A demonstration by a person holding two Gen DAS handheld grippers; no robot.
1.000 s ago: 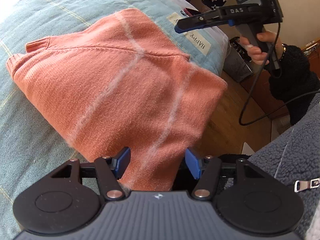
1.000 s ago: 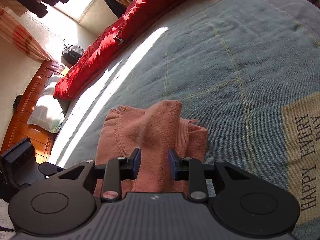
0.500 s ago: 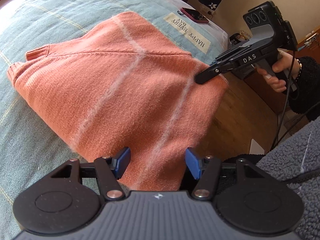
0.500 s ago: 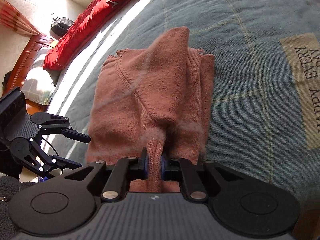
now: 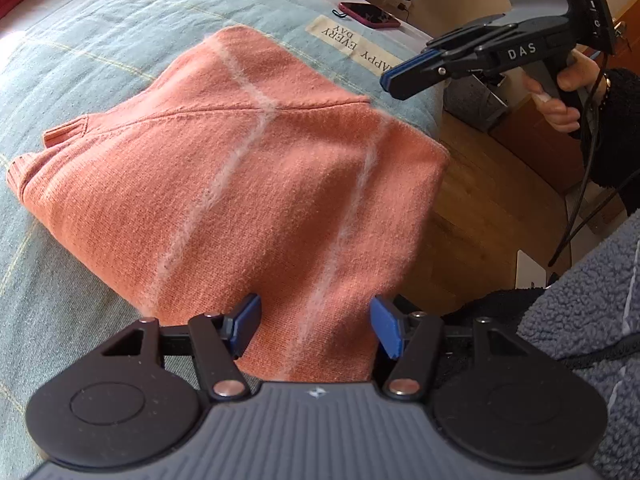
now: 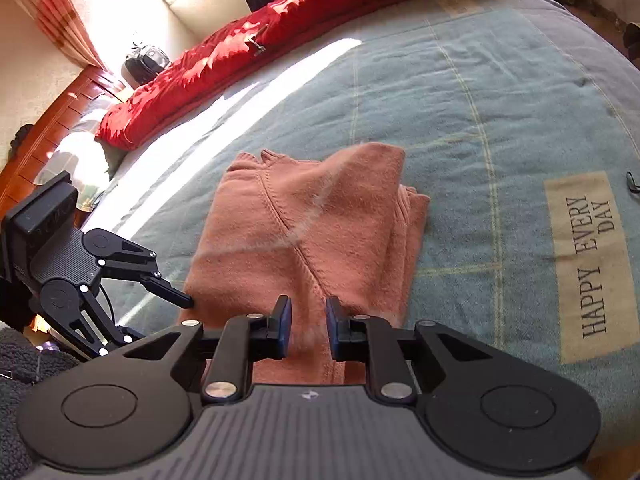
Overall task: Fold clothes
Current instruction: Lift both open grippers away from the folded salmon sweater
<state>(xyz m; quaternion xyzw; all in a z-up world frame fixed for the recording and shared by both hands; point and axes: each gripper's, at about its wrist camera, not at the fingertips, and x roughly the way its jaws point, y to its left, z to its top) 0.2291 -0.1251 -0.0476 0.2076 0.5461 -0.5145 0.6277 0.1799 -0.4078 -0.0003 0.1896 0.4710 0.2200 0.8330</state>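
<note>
Left wrist view: folded orange sweater (image 5: 248,184) with pale fuzzy stripes lies on the blue-green bedspread (image 5: 80,60), near the bed's edge; its lower corner hangs over toward the wooden floor (image 5: 492,208). Left gripper (image 5: 316,330) sits low over the sweater's near hem, jaws spread wide, blue pads on either side of the fabric, nothing pinched. Right gripper (image 5: 394,76) is up at the right of the view, off the sweater, above the bed's edge; held by a hand (image 5: 560,92) in a dark fuzzy sleeve (image 5: 616,128). Seen side-on here, so jaw gap unclear from this view. Beige label reading HAPPY EVERY DAY (image 5: 356,46) on the bedspread beyond the sweater, a dark red phone (image 5: 370,14) past it. Grey fleece garment (image 5: 592,292) at lower right.

Right wrist view: right gripper (image 6: 308,326) in foreground, jaws parted with a narrow gap, empty; sweater (image 6: 316,236) shows through the gap, lying below. Sweater is folded into a long rectangle, collar end away from the camera, layered edges on its right side. Left gripper (image 6: 178,300) at the left, one black finger tip at the sweater's near left edge; contact cannot be told. Red quilt (image 6: 248,48) bunched along the bed's far side, sun strip across the bedspread (image 6: 480,92), wooden headboard (image 6: 44,128) and pillow (image 6: 76,160) at left. HAPPY EVERY DAY label (image 6: 592,264) right of the sweater, apart from it.
</note>
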